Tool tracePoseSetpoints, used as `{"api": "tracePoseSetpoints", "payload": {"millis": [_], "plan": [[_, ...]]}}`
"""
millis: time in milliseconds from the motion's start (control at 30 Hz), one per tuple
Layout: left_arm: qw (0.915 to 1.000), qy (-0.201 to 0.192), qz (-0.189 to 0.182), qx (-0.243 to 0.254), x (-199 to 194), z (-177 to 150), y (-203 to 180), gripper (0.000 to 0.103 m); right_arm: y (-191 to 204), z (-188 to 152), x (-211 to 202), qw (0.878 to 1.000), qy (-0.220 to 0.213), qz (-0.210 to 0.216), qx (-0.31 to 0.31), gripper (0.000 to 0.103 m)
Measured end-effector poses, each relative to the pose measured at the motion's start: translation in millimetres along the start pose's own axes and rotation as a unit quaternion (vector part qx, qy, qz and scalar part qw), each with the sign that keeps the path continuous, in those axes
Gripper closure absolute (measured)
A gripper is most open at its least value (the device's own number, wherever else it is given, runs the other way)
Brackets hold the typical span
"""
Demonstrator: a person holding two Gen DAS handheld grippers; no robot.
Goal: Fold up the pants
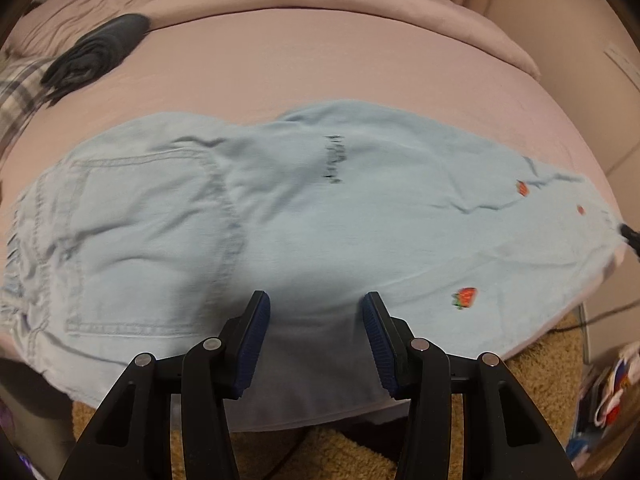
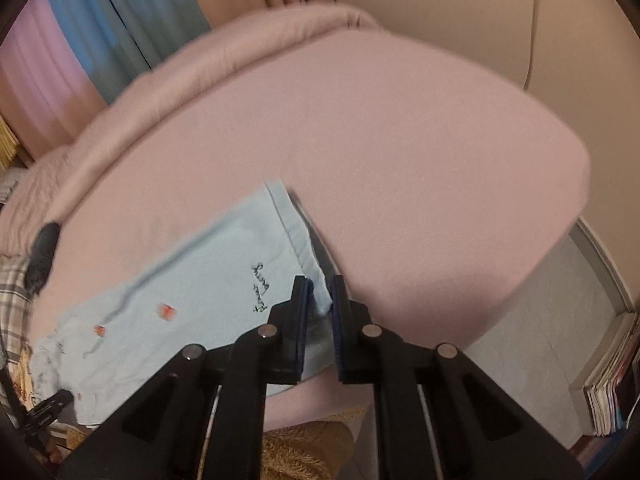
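Pale blue pants [image 1: 280, 216] with strawberry prints are lying flat, legs stacked, on the pink bed [image 1: 320, 68]. The left gripper [image 1: 316, 340] is hovering apart above them; the right gripper [image 2: 320, 312] is pinching the hem.

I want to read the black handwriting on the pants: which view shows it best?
The right wrist view: the handwriting is sharp beside the right gripper. The left wrist view shows it smeared and illegible.

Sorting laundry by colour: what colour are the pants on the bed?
Light blue pants with small red strawberry motifs; clearest in the left wrist view.
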State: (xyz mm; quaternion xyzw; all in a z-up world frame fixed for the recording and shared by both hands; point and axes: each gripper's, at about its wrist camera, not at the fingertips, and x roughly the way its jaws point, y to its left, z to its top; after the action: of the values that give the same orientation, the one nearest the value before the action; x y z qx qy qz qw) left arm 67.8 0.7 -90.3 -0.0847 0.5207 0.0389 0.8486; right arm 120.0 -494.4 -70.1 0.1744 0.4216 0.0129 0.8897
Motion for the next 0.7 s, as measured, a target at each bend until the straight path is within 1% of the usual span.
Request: {"api": "tracePoseSetpoints", "payload": {"millis": [67, 133, 167, 233, 267, 333, 367, 400, 433, 467, 533, 567, 633, 700], "plan": [[0.9998, 0.002, -0.011, -0.013, -0.1, 0.6, 4.7, 0.055, -3.8, 1.1, -6.8, 1.000, -0.003, 0.015, 0.005, 0.092], [0.9998, 0.001, -0.014, -0.013, -0.6, 0.3, 5.6, 0.055, -5.3, -3.0, 5.3, 1.000, 0.016, -0.001, -0.001, 0.092], [0.9999, 0.000, -0.013, -0.011, -0.8, -0.2, 5.3, 0.055, -6.2, -8.7, 20.1, 0.999, 0.037, -0.020, -0.006, 0.092], [0.9999, 0.001, -0.010, -0.008, -2.6, -3.0, 6.9, 0.055, -12.8, -20.7, 37.3, 0.998, 0.057, -0.035, -0.007, 0.091], [0.9999, 0.002, -0.009, -0.007, -3.6, -3.7, 8.1, 0.055, -13.1, -24.8, 43.8, 0.998, 0.055, -0.036, -0.011, 0.090], [0.9999, 0.005, -0.010, -0.010, -8.4, -4.4, 14.4, 0.055, -8.7, -22.9, 41.0, 0.998, 0.046, -0.046, -0.012, 0.090], [0.9998, 0.005, -0.012, -0.016, -11.0, -4.8, 18.9, 0.055, -5.7, -21.0, 38.5, 0.997, 0.050, -0.060, -0.013, 0.083], [0.9996, 0.004, -0.015, -0.024, -14.5, -5.2, 24.6, 0.055, 0.3, -19.2, 35.0, 0.994, 0.057, -0.089, -0.021, 0.066], [0.9993, 0.001, -0.018, -0.032, -18.6, -5.4, 29.7, 0.055, 8.6, -18.1, 29.5, 0.992, 0.053, -0.108, -0.034, 0.060], [0.9990, -0.005, -0.020, -0.040, -21.8, -4.9, 35.9, 0.055, 18.4, -16.7, 24.1, 0.992, 0.042, -0.113, -0.044, 0.055], [0.9981, -0.019, -0.007, -0.058, -27.1, -2.7, 48.7, 0.055, 41.8, -17.8, 10.8, 0.992, 0.023, -0.099, -0.068, 0.055], [0.9976, -0.023, 0.001, -0.066, -28.3, -2.2, 54.6, 0.055, 56.3, -20.5, 5.5, 0.993, 0.019, -0.083, -0.078, 0.055], [0.9959, -0.024, 0.018, -0.086, -25.1, -1.8, 68.0, 0.055, 86.7, -30.4, 0.3, 0.995, 0.015, -0.036, -0.096, 0.055], [0.9945, -0.015, 0.021, -0.101, -13.0, -3.0, 75.8, 0.055, 122.1, -50.6, 4.3, 0.992, 0.026, 0.023, -0.125, 0.057]]}}
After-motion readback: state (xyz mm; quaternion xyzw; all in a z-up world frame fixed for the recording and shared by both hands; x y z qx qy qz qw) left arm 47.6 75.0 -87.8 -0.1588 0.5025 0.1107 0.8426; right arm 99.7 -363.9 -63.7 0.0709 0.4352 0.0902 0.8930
